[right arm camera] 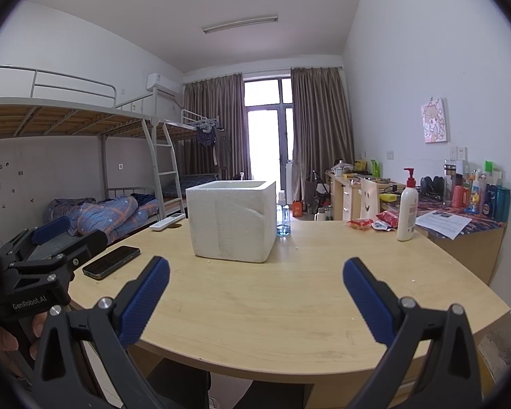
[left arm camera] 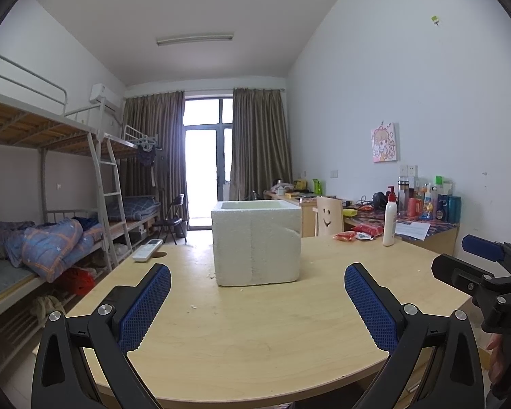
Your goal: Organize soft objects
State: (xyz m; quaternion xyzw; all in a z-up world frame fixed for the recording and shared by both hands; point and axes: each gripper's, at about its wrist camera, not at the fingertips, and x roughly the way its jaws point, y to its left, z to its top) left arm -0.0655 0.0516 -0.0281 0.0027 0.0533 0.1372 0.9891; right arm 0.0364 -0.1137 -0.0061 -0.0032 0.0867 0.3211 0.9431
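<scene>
A white foam box (left arm camera: 257, 242) stands open-topped in the middle of the pale wooden table (left arm camera: 255, 334); its inside is hidden. My left gripper (left arm camera: 257, 274) hovers open in front of it, nothing between its blue pads. In the right wrist view the same foam box (right arm camera: 233, 218) sits ahead and slightly left of my open, empty right gripper (right arm camera: 255, 269). Red snack packets (right arm camera: 374, 222) lie at the table's far right. The right gripper (left arm camera: 477, 262) shows at the edge of the left wrist view, and the left gripper (right arm camera: 61, 235) at the left edge of the right wrist view.
A black phone (right arm camera: 111, 261) lies on the table at the left, a white remote (right arm camera: 167, 222) behind it. A lotion pump bottle (right arm camera: 407, 208) and a water bottle (right arm camera: 282, 220) stand farther back. A cluttered desk (right arm camera: 466, 225) adjoins on the right, bunk beds (right arm camera: 85, 170) on the left.
</scene>
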